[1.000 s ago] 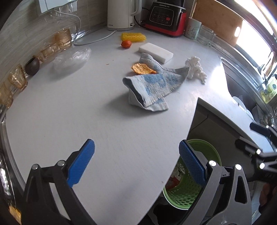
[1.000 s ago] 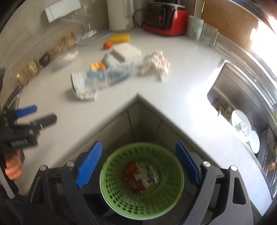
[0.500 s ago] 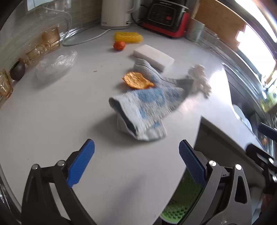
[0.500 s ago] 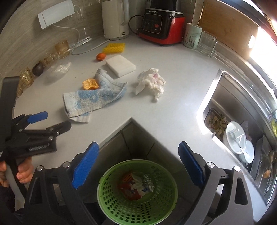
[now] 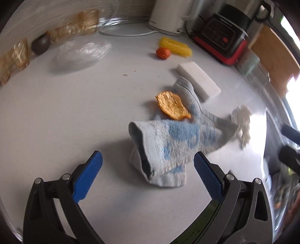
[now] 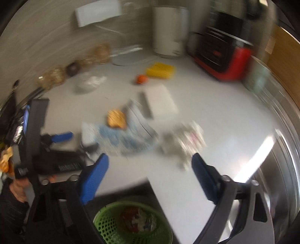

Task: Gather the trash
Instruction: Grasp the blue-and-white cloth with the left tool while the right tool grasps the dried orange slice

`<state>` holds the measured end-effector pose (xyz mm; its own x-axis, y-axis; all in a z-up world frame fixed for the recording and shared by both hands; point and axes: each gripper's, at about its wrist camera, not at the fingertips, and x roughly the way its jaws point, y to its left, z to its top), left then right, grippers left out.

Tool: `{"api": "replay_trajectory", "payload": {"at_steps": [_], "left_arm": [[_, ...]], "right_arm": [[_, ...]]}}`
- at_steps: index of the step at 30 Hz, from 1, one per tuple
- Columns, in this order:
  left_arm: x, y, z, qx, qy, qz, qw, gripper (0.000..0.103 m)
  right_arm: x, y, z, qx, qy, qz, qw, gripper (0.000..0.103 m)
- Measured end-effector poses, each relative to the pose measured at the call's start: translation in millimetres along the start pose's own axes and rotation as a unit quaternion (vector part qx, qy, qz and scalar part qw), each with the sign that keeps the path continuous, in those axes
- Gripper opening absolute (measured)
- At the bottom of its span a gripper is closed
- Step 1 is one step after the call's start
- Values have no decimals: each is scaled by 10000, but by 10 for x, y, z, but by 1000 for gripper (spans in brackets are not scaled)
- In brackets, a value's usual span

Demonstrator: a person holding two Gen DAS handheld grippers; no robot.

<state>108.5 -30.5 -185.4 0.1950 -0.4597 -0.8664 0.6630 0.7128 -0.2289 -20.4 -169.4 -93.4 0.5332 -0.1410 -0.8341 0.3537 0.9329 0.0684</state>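
Note:
My left gripper (image 5: 148, 167) is open and empty, low over the white counter, with a crumpled blue-and-white cloth (image 5: 174, 142) just ahead between its fingers. An orange peel (image 5: 171, 106) lies on the cloth's far side. A crumpled white tissue (image 5: 241, 122) lies to the right, a clear plastic wrapper (image 5: 82, 51) at the far left. My right gripper (image 6: 150, 169) is open and empty above the counter's inner corner, with the tissue (image 6: 185, 139) just ahead. The green bin (image 6: 131, 223), holding wrappers, sits below it. The right view is blurred.
A white block (image 5: 198, 80), a small orange fruit (image 5: 163, 53) and a yellow mesh piece (image 5: 175, 47) lie farther back. A white kettle (image 5: 168, 16) and a red-and-black appliance (image 5: 223, 39) stand at the wall. Amber glasses (image 5: 18, 54) line the left. A sink (image 6: 277, 187) is right.
Both grippers have moved forward over the counter towards the cloth and tissue. The green bin has dropped out of the left view and sits lower in the right view.

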Motion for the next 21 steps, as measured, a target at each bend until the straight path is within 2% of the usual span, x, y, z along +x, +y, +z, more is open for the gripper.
{"api": "replay_trajectory", "payload": {"at_steps": [5, 10, 12, 16, 21], "left_arm": [[57, 26, 37, -385, -199, -353, 9984, 90], [143, 3, 69, -491, -253, -591, 9967, 77], [172, 3, 73, -552, -271, -685, 9957, 72], [182, -28, 58, -435, -424, -646, 9961, 66], [192, -6, 83, -455, -502, -649, 9956, 52]], "right_arm": [[611, 127, 437, -464, 287, 810, 9952, 62], [1084, 292, 605, -1093, 550, 1256, 9845, 52], [1195, 342, 620, -1351, 573, 1378, 9795, 51], [1352, 376, 671, -1646, 647, 1482, 9730, 50], [1451, 439, 686, -1976, 777, 1455, 9663, 38]]}}
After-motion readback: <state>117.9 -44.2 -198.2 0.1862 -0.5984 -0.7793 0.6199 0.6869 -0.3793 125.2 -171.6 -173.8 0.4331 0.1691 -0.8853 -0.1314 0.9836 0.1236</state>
